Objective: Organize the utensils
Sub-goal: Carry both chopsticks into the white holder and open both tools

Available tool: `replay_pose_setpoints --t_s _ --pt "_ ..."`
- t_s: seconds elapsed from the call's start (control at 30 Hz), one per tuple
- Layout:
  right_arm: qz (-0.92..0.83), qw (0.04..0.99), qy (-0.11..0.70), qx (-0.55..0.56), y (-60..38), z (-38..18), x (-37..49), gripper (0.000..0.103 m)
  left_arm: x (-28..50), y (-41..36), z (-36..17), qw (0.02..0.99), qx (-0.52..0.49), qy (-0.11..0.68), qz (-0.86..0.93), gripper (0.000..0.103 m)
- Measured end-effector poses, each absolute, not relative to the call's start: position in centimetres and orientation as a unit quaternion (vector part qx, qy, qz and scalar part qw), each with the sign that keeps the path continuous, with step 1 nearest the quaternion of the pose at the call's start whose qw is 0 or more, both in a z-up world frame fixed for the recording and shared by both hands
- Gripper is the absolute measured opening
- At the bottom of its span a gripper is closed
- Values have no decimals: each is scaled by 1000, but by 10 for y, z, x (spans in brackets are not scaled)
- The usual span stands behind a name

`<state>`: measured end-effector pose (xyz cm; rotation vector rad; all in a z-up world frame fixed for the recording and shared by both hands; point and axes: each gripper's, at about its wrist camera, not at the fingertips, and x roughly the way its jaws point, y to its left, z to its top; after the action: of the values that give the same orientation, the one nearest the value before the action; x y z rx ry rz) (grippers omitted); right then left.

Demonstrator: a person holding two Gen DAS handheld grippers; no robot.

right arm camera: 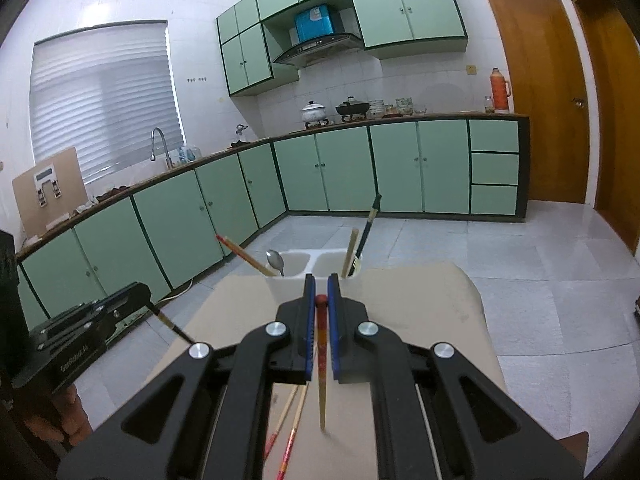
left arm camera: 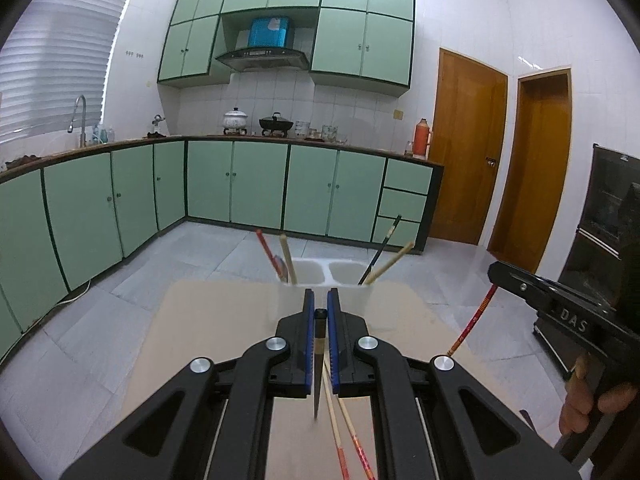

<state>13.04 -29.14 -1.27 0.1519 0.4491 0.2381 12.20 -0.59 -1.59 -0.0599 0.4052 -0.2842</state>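
A white two-compartment utensil holder [left arm camera: 320,273] [right arm camera: 296,276] stands at the far end of a tan table [left arm camera: 224,320] [right arm camera: 416,320]. Chopsticks lean in both compartments, with a spoon [right arm camera: 275,261] in the left one. My left gripper [left arm camera: 321,308] is shut on a dark chopstick [left arm camera: 318,364], held above the table with its tip pointing down. My right gripper [right arm camera: 321,294] is shut on a red-topped chopstick [right arm camera: 321,360], held the same way. Two loose red-and-tan chopsticks [left arm camera: 344,416] [right arm camera: 292,424] lie on the table under the grippers.
The table ends just past the holder, with grey tiled floor [left arm camera: 200,256] beyond. Green kitchen cabinets [left arm camera: 256,184] line the far wall. Wooden doors [left arm camera: 468,144] stand at the right. A black oven [left arm camera: 600,240] stands at the far right.
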Motion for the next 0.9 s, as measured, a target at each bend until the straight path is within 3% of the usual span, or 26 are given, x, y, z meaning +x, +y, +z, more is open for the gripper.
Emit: replay_pose_setpoints --t_s 0.53,0.9 --pt "133 978 145 63 -291 64 172 5 146 -15 48 978 -32 128 -164 6" --pt "124 986 111 32 -288 104 238 5 214 -27 100 982 -40 74 -168 6"
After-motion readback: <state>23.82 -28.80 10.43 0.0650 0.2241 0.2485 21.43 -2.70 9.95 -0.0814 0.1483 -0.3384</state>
